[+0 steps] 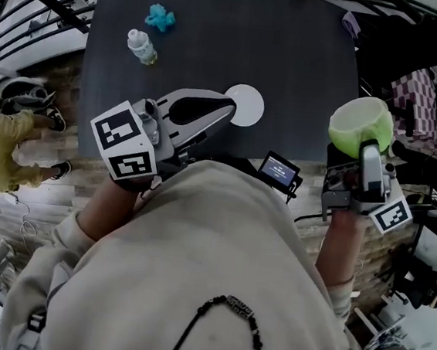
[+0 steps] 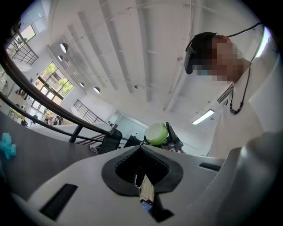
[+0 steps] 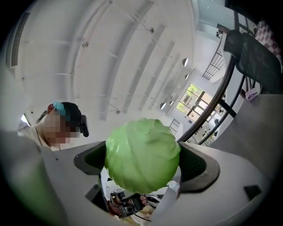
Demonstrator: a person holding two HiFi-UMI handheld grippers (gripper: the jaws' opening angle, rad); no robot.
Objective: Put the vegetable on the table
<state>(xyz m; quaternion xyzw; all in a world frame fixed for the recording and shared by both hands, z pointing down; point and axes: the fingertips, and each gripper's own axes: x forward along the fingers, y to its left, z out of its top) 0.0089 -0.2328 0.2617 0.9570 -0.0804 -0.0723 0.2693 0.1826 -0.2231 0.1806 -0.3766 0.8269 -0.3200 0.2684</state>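
- The right gripper (image 1: 367,146) is clamped on a green cabbage (image 3: 142,152). One jaw presses each side, and the head fills the gap and bulges out past the tips.
- The cabbage is held up in the air and does not rest on the table (image 1: 240,40). In the head view it sits at the table's right edge, near the corner closest to the person.
- The left gripper (image 1: 227,109) has its jaws brought fully together, with the tips meeting and nothing between them. Only the shaped hollow behind the tips stays open.
- A white plate (image 1: 247,105) lies on the table just past the left gripper's tips, slightly to their right.
- A bottle (image 1: 142,46) lies on its side well ahead of the left gripper and off to its left. A teal toy (image 1: 160,18) sits a little farther out, apart from the bottle.
- A small device (image 1: 280,169) with a lit screen sits between the two grippers at the table's near edge, closer to the right one.
- From the left gripper's own view, the cabbage shows beyond its closed tips, off to the right.
- A hand grips the back of each gripper, below its marker cube, and the person's pale sweatshirt fills the space between them.
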